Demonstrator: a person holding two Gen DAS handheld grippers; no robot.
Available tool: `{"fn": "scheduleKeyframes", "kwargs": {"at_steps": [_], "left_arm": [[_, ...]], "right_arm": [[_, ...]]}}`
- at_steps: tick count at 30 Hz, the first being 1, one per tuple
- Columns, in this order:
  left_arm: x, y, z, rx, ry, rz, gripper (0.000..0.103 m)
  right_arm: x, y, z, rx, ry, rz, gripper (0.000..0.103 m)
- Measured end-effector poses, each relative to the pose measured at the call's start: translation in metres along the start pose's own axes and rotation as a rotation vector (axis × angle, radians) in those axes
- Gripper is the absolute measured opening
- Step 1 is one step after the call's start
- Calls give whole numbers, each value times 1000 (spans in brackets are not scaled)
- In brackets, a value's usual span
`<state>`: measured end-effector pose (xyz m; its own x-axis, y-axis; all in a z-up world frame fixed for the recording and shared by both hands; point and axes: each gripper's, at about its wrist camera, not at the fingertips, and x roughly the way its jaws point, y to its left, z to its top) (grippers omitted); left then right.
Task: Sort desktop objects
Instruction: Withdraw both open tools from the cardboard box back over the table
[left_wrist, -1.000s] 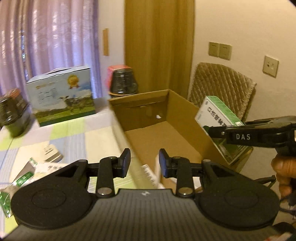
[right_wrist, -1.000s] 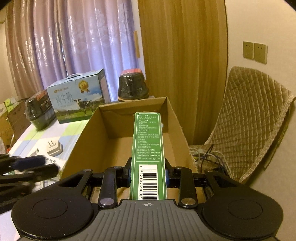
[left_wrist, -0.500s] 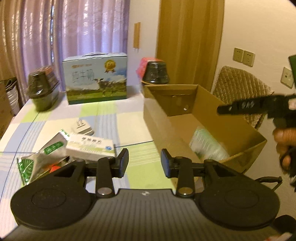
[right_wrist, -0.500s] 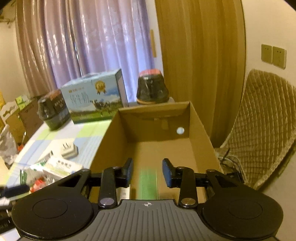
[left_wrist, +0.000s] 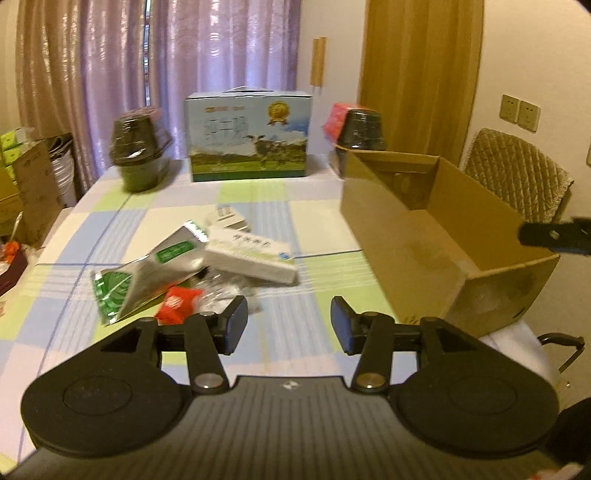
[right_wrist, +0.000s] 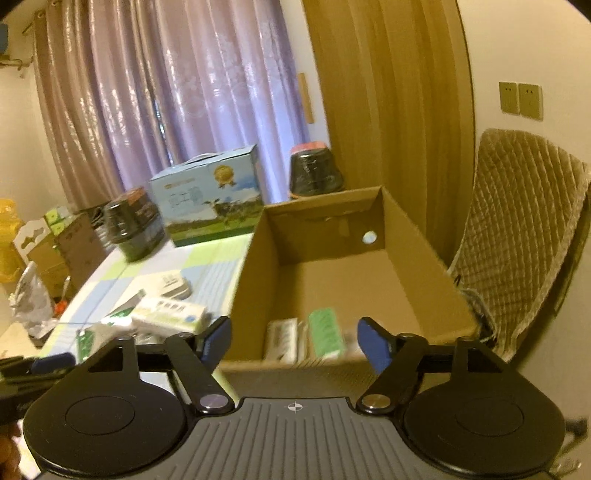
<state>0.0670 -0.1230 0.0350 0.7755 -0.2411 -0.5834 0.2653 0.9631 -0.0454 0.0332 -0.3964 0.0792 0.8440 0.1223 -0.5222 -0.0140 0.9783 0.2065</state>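
Note:
An open cardboard box (right_wrist: 413, 266) (left_wrist: 399, 236) stands at the table's right edge. Inside it lies a green medicine box (right_wrist: 327, 332) beside a paler pack (right_wrist: 282, 338). My right gripper (right_wrist: 293, 341) hangs open above the box's near wall, nothing between its fingers. My left gripper (left_wrist: 288, 323) is open over the table, just in front of a pile: a white medicine box (left_wrist: 251, 254), a silver and green pouch (left_wrist: 147, 273), a red packet (left_wrist: 177, 301) and a white plug adapter (left_wrist: 229, 218). The right gripper's tip (left_wrist: 550, 234) shows at the right of the left wrist view.
A blue milk carton (left_wrist: 249, 138) and two dark wrapped bowls (left_wrist: 142, 147) (left_wrist: 360, 125) stand at the table's far side. A quilted chair (right_wrist: 517, 236) is right of the box. Cardboard boxes (left_wrist: 33, 184) are stacked left of the table.
My right gripper let go of the green medicine box, which dropped into the cardboard box, and its jaws opened wider. My left gripper swung left from the box toward the pile.

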Motion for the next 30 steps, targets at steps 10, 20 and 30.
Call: {"fn": "scheduleKeyframes", "kwargs": {"at_steps": [10, 20, 30], "left_arm": [[-41, 56, -25, -50, -4, 91, 71], [-60, 104, -31, -89, 3, 152, 89], [-43, 128, -31, -89, 15, 156, 92]], "right_arm": [[-13, 57, -45, 2, 104, 87, 89], [4, 109, -54, -73, 149, 167, 94], [33, 138, -54, -123, 175, 198, 95]]}}
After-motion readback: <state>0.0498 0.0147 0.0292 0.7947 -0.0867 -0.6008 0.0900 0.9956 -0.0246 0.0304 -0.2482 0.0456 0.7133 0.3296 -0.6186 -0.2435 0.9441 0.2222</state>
